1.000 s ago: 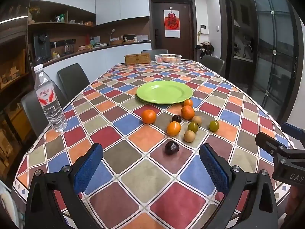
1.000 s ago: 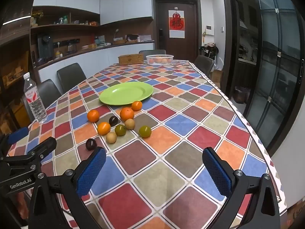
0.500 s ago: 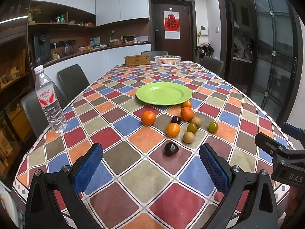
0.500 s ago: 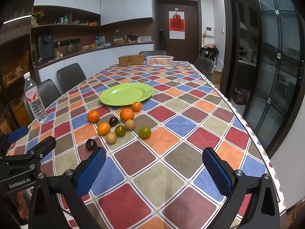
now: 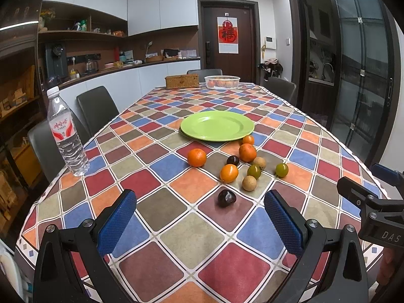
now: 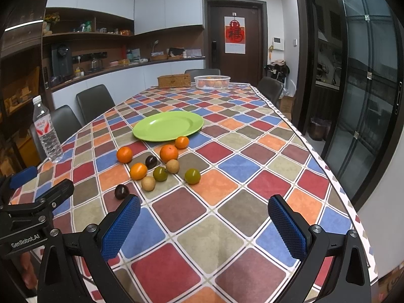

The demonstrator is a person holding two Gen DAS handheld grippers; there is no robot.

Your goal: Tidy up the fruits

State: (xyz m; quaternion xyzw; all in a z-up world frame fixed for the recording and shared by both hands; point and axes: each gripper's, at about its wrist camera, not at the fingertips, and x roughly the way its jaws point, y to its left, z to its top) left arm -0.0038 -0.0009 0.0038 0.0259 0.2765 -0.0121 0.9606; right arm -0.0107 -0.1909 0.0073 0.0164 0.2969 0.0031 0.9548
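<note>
Since a second ago both cameras have crept slightly nearer the fruit, so the green plate and the fruit cluster sit a touch larger in each view; nothing on the table has shifted. The left gripper hangs above the near end of the table with its blue pads spread wide and nothing between them. The right gripper is likewise released and empty, hovering beside the left one.

The table wears a checked cloth of red, blue, orange, brown and grey diamonds. On the near side of the plate lie ten fruits: four orange ones, two dark plums (one nearest the grippers, alone), two green ones and two tan ones. The smallest orange one lies at the plate's rim; whether it touches I cannot tell.

Left of the plate, near the table edge, stands one water bottle, upright. Beyond the plate, at the far end, sit one woven box and one white basket, side by side. Dark chairs ring the table; a counter and shelves run along the wall left of the plate, a dark door with a red poster stands beyond, and glass doors are to its right.
</note>
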